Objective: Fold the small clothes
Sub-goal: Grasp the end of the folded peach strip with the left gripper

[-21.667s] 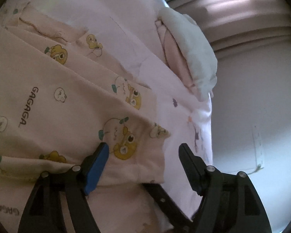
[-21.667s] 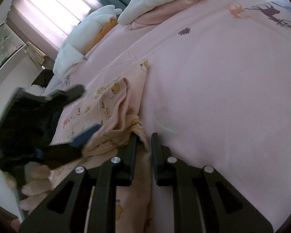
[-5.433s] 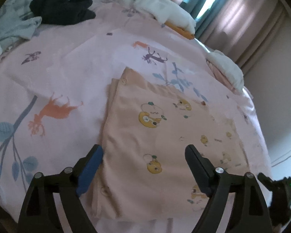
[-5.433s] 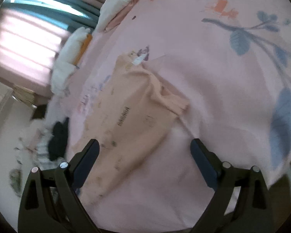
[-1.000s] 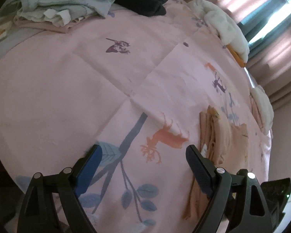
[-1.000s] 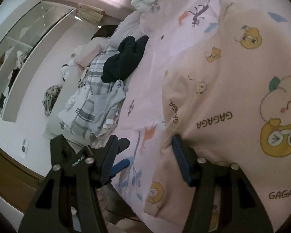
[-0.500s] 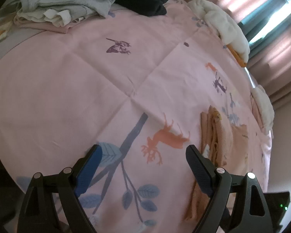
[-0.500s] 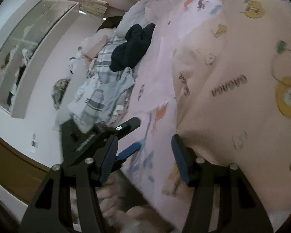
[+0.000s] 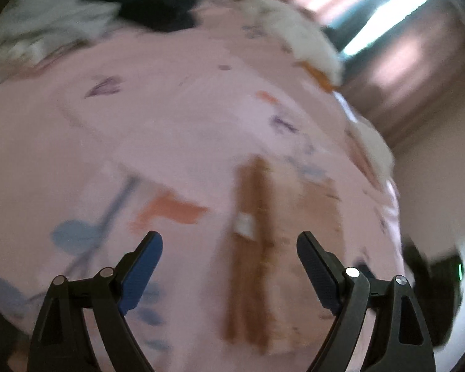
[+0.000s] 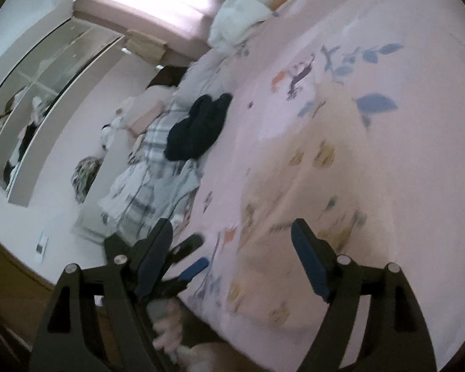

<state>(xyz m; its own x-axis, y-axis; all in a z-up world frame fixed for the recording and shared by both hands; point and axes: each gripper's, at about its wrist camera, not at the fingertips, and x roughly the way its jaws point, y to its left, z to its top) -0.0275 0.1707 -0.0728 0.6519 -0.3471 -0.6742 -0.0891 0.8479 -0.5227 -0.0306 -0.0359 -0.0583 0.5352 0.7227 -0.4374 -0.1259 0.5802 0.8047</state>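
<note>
Left gripper (image 9: 229, 248): I see both fingers spread wide, blue pads facing in, nothing between them; it hangs above the bed w/o touching cloth.

Right gripper (image 10: 232, 238): also released, fingers far apart, empty; hovers over the near edge of the bed. In its view I also see the left gripper (image 10: 189, 257) low at left, fingers apart, w/ a hand (image 10: 167, 325) below it, blurred.

Peach garment (image 9: 263, 241): the task's item. Lies folded on the bedsheet, just ahead of the left gripper, in line w/ the gap between its fingers. Left wrist view shows its stacked folded edges as darker tan bands, plus a small white tag near the edge. In the right wrist view the same garment (image 10: 310, 210) lies flat under and ahead of the right gripper; small yellow cartoon prints visible, detail lost to motion blur.

Bedsheet (image 9: 170, 108): pink, printed w/ blue leaves, an orange animal and purple shapes; creases run across it.

Clothes pile (image 10: 152, 192): plaid/grey items at the left side of the bed, well apart from the garment.

Dark garment (image 10: 198, 127): black, bunched, beyond the plaid pile.

White bedding (image 9: 297, 40): heaped at the far edge of the bed.

Curtains (image 9: 403, 49): pinkish, behind the bed, w/ a bright strip of window.
</note>
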